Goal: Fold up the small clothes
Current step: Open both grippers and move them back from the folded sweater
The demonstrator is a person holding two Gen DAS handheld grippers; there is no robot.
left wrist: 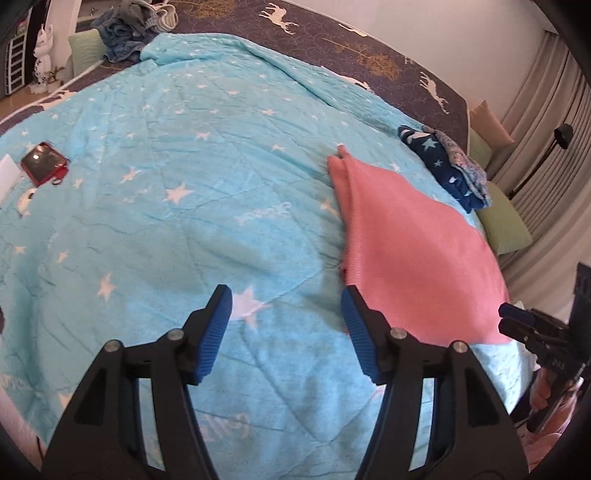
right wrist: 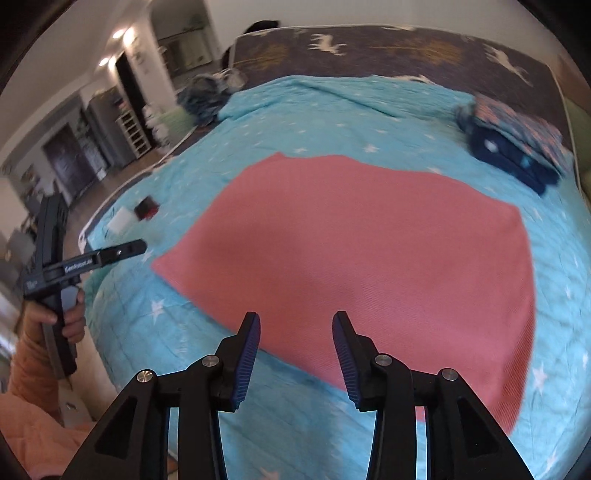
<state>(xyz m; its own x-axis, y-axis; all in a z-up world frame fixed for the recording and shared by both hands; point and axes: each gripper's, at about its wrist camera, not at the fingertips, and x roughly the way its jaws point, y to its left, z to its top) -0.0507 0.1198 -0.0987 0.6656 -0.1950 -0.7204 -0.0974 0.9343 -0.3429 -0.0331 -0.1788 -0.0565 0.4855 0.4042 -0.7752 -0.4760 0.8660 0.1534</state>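
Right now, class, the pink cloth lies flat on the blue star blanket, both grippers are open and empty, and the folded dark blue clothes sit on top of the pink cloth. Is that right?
Not quite. The folded dark blue clothes lie on the blue star blanket beyond the pink cloth, apart from it, as the right wrist view shows. The rest holds: the left gripper and right gripper are open and empty.

Open quilt and what crowds its edges.

The middle of the blue quilt (left wrist: 177,229) lies bare, open to either gripper. The pink cloth (left wrist: 413,251) covers the right part. A folded pile (left wrist: 450,166) sits at the far right edge, a heap of clothes (left wrist: 125,33) at the far left corner, and a red case (left wrist: 44,162) with a white box (left wrist: 6,177) beside it on the left.
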